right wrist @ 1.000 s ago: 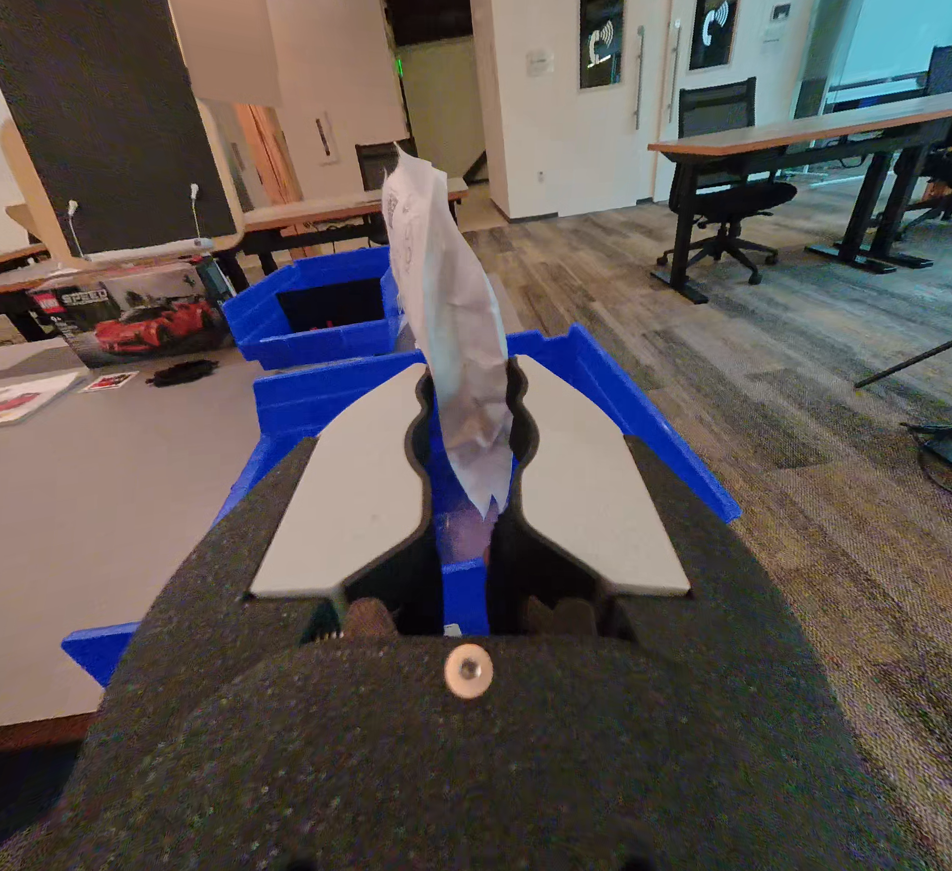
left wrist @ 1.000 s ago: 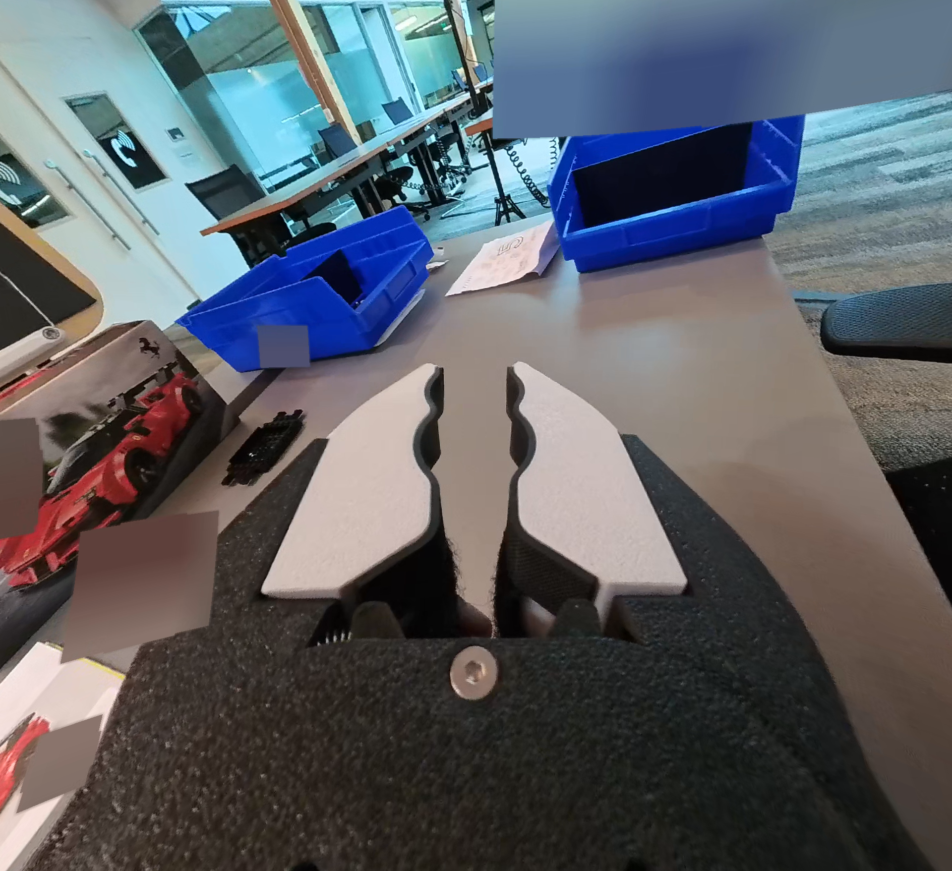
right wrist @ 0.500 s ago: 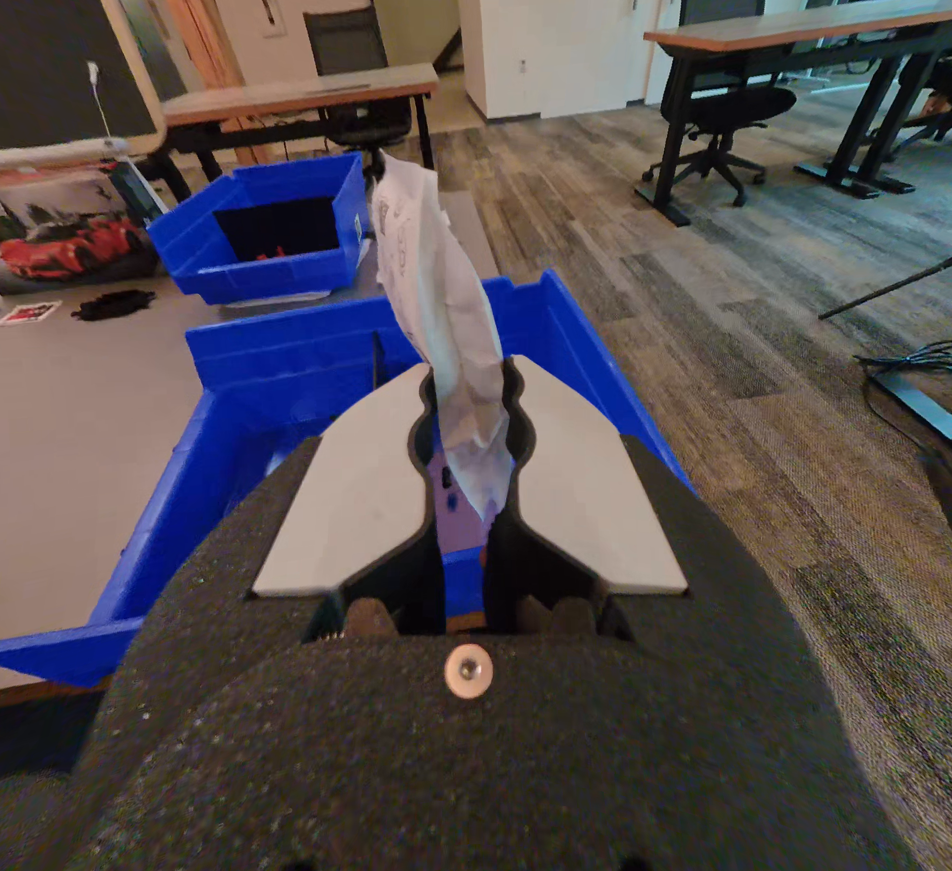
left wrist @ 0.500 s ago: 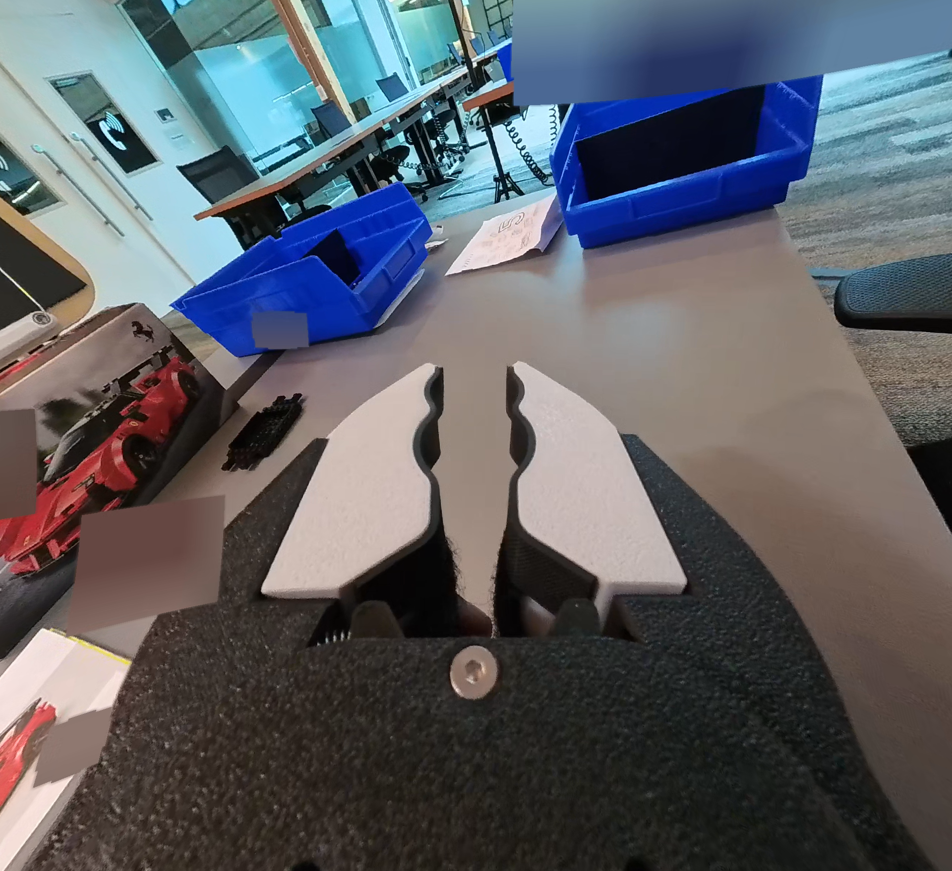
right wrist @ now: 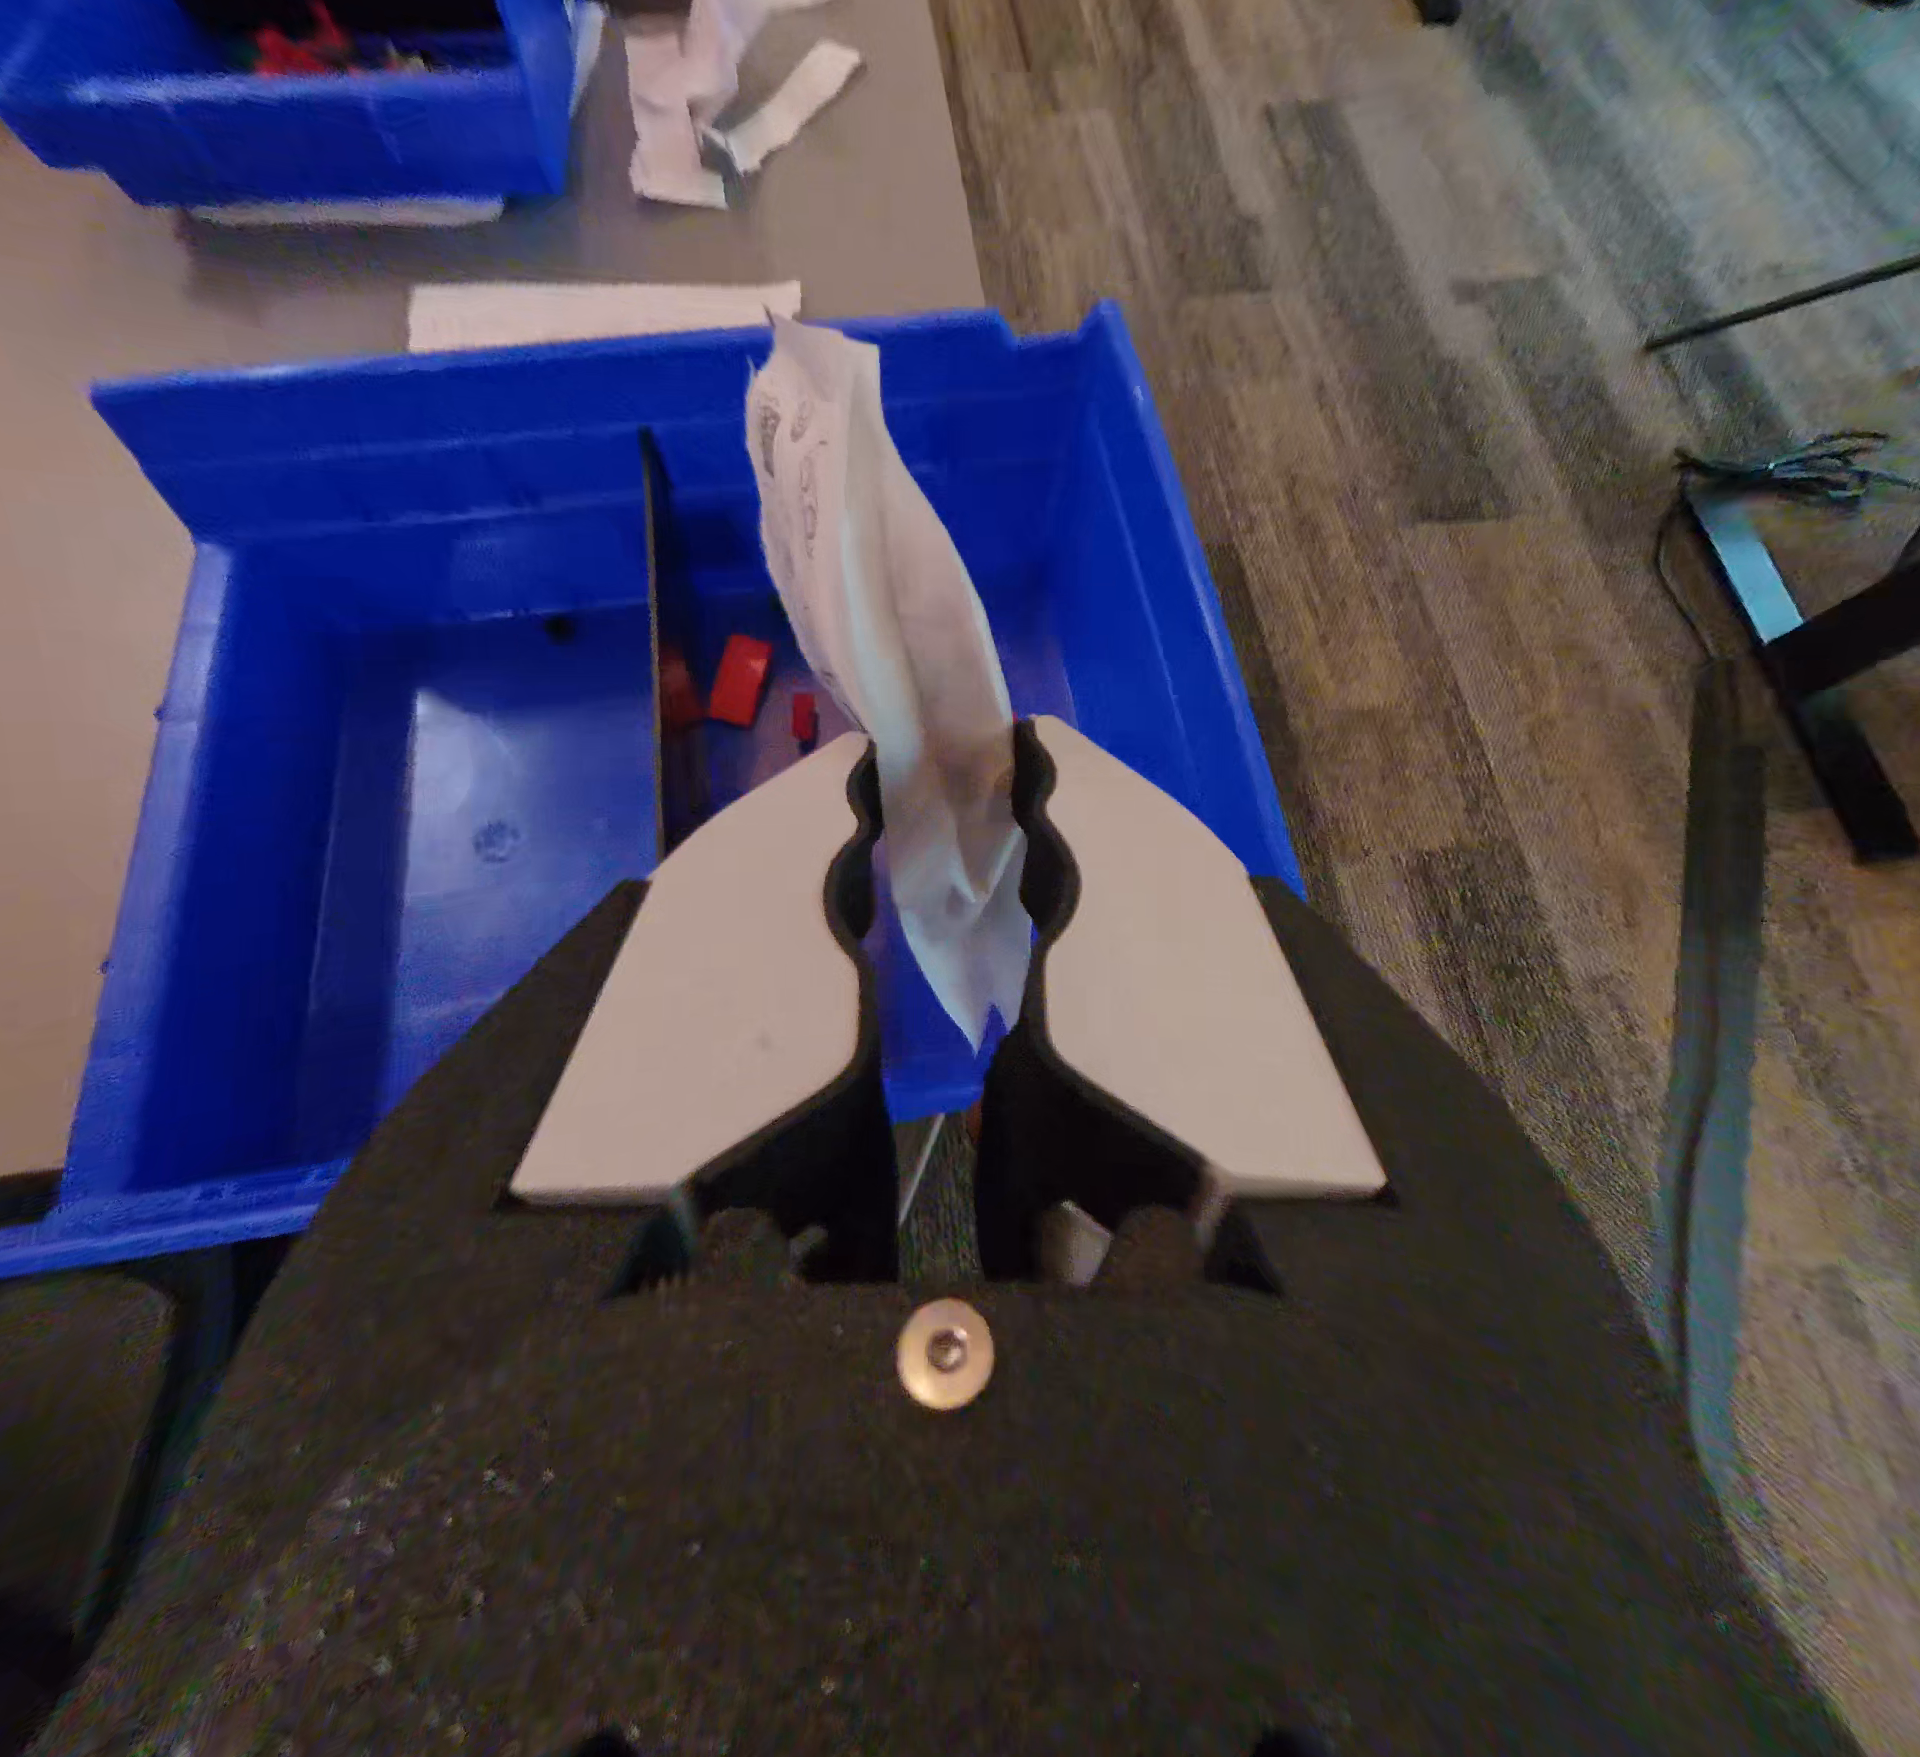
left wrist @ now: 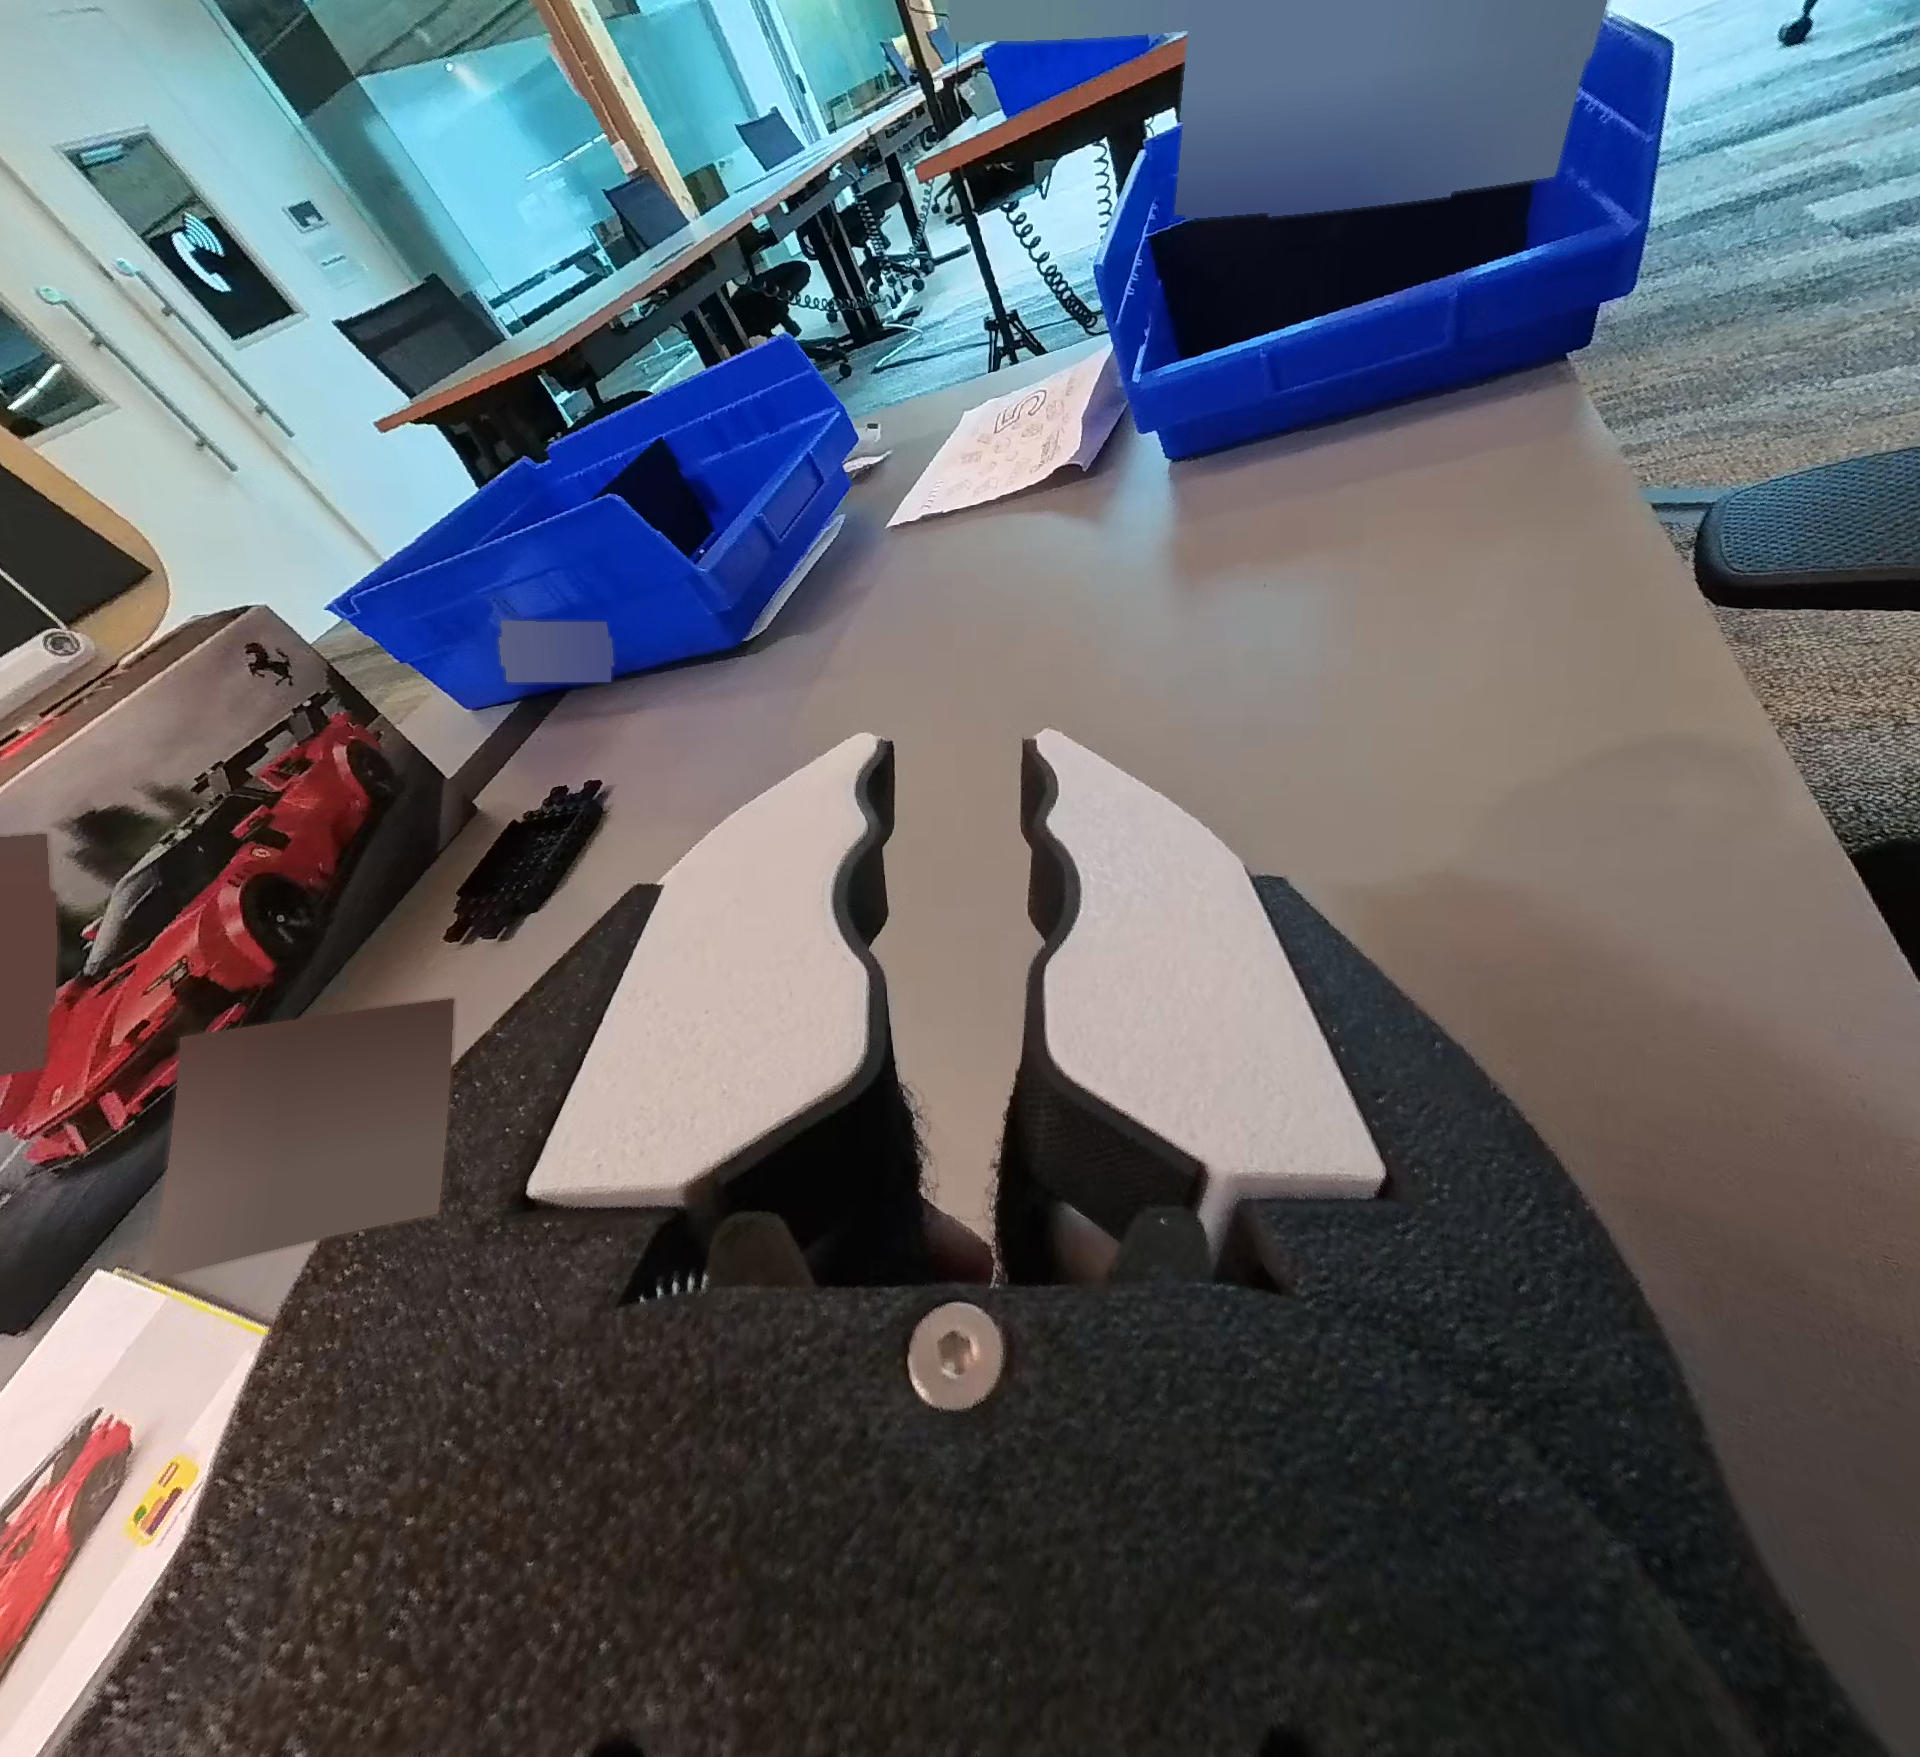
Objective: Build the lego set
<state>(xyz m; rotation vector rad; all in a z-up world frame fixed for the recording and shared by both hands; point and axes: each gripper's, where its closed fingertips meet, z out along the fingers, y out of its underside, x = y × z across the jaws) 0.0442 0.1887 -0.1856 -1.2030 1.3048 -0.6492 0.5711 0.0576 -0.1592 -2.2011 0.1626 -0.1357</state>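
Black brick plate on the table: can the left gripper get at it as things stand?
Probably yes. The left gripper is open and holds nothing, and the black plate lies flat on bare table just left of its fingertips, beside the car box, with nothing between.

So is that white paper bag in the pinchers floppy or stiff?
Probably floppy and light: the white paper bag looks crumpled and twisted where the right gripper pinches it. It still stands up over the blue bin, so it likely keeps some shape.
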